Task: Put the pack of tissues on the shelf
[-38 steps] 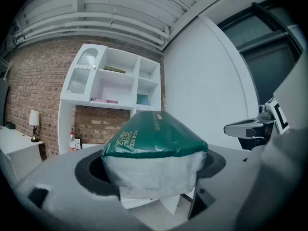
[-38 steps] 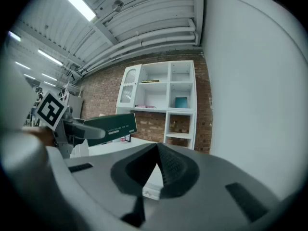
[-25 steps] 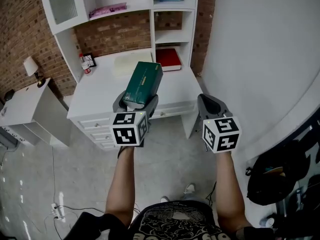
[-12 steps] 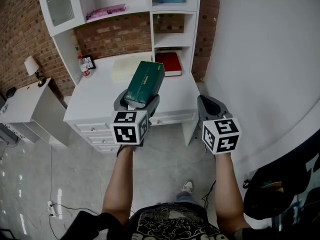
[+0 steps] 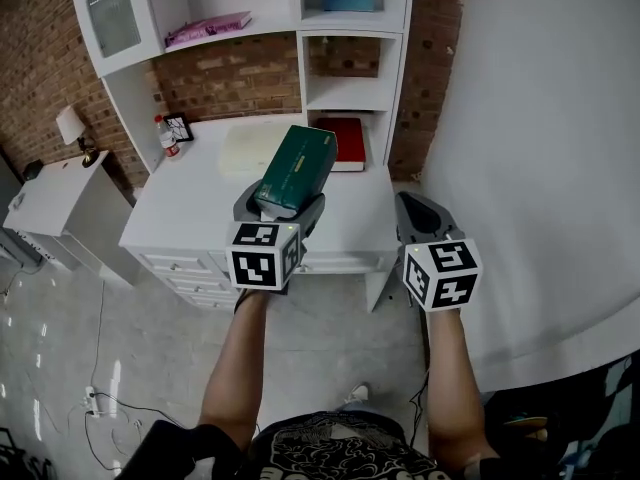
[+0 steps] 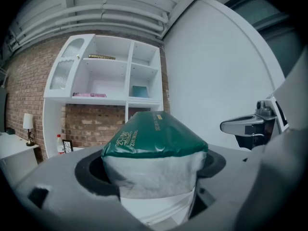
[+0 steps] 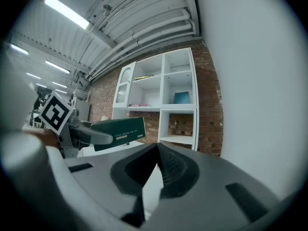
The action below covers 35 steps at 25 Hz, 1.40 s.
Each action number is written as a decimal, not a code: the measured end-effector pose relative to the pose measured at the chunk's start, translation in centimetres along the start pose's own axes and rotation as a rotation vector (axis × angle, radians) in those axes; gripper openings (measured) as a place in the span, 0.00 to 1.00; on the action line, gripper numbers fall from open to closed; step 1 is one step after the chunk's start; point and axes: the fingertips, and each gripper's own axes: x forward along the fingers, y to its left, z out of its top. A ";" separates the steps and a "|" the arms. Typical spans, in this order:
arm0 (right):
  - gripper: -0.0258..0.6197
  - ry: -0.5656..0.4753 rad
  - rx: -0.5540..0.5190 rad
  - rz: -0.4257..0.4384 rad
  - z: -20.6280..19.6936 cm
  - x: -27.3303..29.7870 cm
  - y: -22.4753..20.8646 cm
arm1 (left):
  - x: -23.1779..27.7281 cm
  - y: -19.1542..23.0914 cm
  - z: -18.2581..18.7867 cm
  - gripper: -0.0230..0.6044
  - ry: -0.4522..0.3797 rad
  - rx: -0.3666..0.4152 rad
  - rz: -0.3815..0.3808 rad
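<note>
the shelf [image 5: 345, 93] is closer now; my left tongs [image 5: 280, 201] stay clamped on the tissue pack [image 5: 296, 168]; right tongs [image 5: 421, 215] closed, empty; placing looks near

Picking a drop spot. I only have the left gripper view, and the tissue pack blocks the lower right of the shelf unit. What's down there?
Observer: In the head view, a red book lies on the desk under the right-hand column, behind the tissue pack from your angle.
Operator: Is the other gripper free to help?
Observer: Yes. The right gripper view shows the right gripper with its jaws together and nothing between them.
</note>
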 end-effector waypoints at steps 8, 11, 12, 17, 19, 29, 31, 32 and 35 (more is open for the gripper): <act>0.04 -0.008 0.005 0.077 -0.5 3.2 -3.5 | 3.8 -1.0 -0.2 0.76 0.029 0.015 0.061; 0.04 -0.011 0.007 0.094 -0.6 3.9 -4.6 | 4.9 -1.3 -0.3 0.76 0.039 0.015 0.075; 0.04 -0.012 0.008 0.099 -0.7 4.1 -4.9 | 5.2 -1.5 -0.4 0.76 0.041 0.015 0.078; 0.04 -0.023 0.004 0.124 -0.5 5.2 -6.5 | 6.8 -2.0 0.0 0.76 0.037 0.013 0.099; 0.04 -0.025 0.003 0.129 -0.4 5.6 -7.0 | 7.4 -1.9 0.1 0.76 0.037 0.011 0.107; 0.04 -0.028 -0.012 0.145 -0.4 8.7 -8.9 | 10.9 -0.9 0.1 0.76 0.045 0.023 0.116; 0.04 -0.030 -0.011 0.143 -0.4 9.7 -9.3 | 11.9 -0.3 0.1 0.76 0.045 0.020 0.114; 0.04 -0.031 -0.011 0.142 -0.4 10.3 -9.5 | 12.6 0.1 0.1 0.76 0.044 0.018 0.113; 0.04 -0.026 -0.016 0.138 -0.6 12.4 -10.1 | 14.8 1.2 0.2 0.76 0.041 0.016 0.106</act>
